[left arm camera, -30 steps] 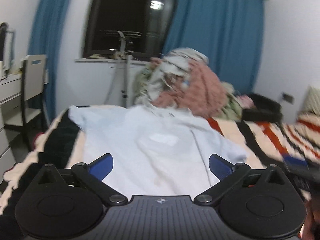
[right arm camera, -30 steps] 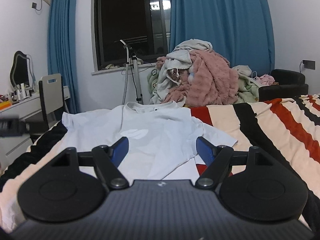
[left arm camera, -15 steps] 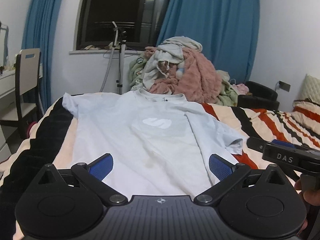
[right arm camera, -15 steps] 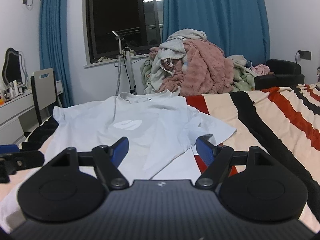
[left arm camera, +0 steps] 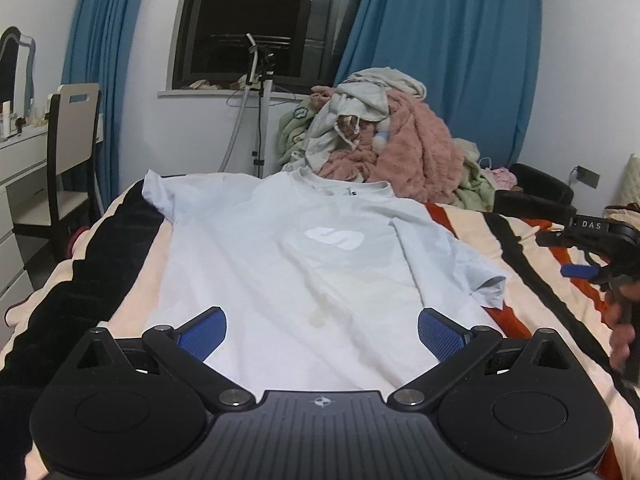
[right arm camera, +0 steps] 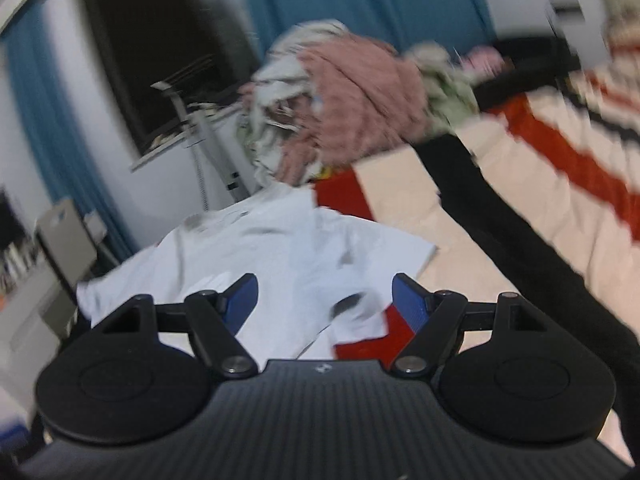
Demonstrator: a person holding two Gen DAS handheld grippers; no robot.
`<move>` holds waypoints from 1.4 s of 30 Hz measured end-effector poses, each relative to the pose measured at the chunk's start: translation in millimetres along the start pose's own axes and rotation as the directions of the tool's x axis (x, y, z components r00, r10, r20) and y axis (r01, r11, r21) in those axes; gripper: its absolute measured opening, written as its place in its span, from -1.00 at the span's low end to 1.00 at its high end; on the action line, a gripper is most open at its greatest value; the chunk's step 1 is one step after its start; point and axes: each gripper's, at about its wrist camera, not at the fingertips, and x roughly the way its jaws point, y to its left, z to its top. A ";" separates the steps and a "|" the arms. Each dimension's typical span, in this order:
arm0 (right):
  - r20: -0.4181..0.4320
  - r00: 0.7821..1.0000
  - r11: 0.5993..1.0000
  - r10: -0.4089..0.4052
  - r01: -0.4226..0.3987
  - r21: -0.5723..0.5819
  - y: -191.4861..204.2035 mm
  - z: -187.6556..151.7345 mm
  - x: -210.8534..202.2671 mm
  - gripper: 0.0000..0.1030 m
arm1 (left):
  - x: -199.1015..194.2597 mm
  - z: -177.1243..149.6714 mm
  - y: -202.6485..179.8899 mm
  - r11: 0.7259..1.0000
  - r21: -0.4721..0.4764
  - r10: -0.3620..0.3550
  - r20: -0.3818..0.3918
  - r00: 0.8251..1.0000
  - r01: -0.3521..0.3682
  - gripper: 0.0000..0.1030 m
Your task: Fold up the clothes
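the pale blue short-sleeved t-shirt with a white chest logo [left arm camera: 304, 264] lies spread flat, front up, on the cream, red and black striped blanket [left arm camera: 532, 256], collar at 12 o'clock toward the window wall and hem at 6 o'clock. the left gripper [left arm camera: 322, 334] hovers over the hem end with its blue-padded jaws spread wide, empty, pads clear of the cloth. the right gripper [right arm camera: 324, 300], seen tilted and blurred in its own view, also stands wide apart and holds nothing, above the shirt's sleeve edge at 3 o'clock; from the left view it sits off the shirt over bare blanket. bare striped blanket stretches away at 3 o'clock. a heap of pink and white unfolded clothes [left arm camera: 376, 136] sits just past the collar.
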 end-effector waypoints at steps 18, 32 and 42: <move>-0.025 0.999 0.995 0.027 -0.029 -0.100 -67.5 3.8 179.3 -0.86 | 48.5 1.1 8.3 0.979 -0.167 -0.124 -0.015 0.992 0.120 0.98; 0.208 0.928 0.849 -0.310 0.368 -0.380 -61.7 157.8 279.9 -0.87 | 108.4 7.5 32.1 0.990 -0.128 -0.068 -0.005 0.998 0.066 0.99; 0.130 0.936 0.892 -0.327 0.351 -0.283 -72.9 134.0 307.3 0.25 | 141.0 -2.9 46.6 0.990 -0.139 -0.037 -0.061 0.997 0.028 0.99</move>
